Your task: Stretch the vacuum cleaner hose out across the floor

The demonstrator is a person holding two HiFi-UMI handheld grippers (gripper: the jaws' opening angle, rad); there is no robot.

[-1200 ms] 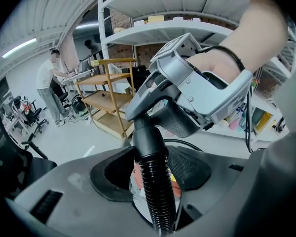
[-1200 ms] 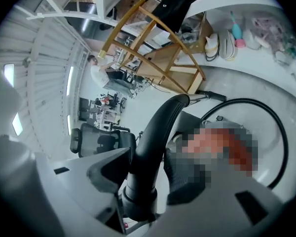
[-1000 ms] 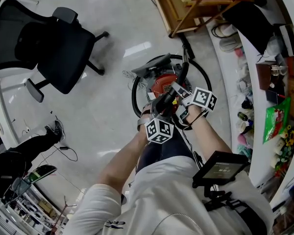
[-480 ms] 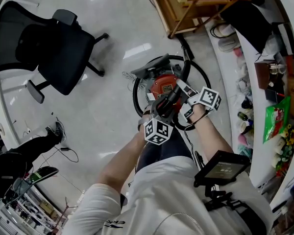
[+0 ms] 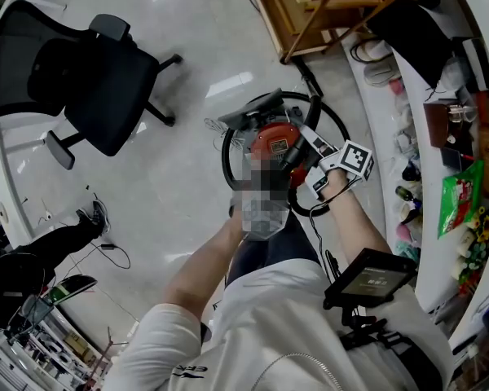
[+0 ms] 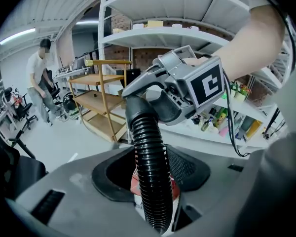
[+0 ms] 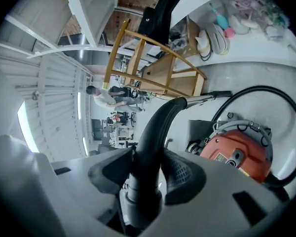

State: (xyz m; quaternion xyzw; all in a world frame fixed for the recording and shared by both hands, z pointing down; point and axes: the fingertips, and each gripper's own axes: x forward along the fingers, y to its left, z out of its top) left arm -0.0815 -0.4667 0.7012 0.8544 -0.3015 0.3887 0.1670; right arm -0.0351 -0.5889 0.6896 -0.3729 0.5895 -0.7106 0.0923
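**Item:** hose (image 6: 147,132), black and ribbed.

**Left gripper** (image 6: 152,174): we hold the hose here. The jaws have just been closing and seem to press its sides.

**Right gripper** (image 7: 147,177): clamped on the smooth handle tube (image 7: 160,117).

**Handling, in our judgement:** we keep both grips firm and draw the tube toward bare floor at 9 o'clock. The coils should pay out without dragging the vacuum cleaner (image 5: 273,143).

**Views:** only the head view shows the loop (image 5: 225,155) ringing the cleaner. Only the gripper views show the grips.
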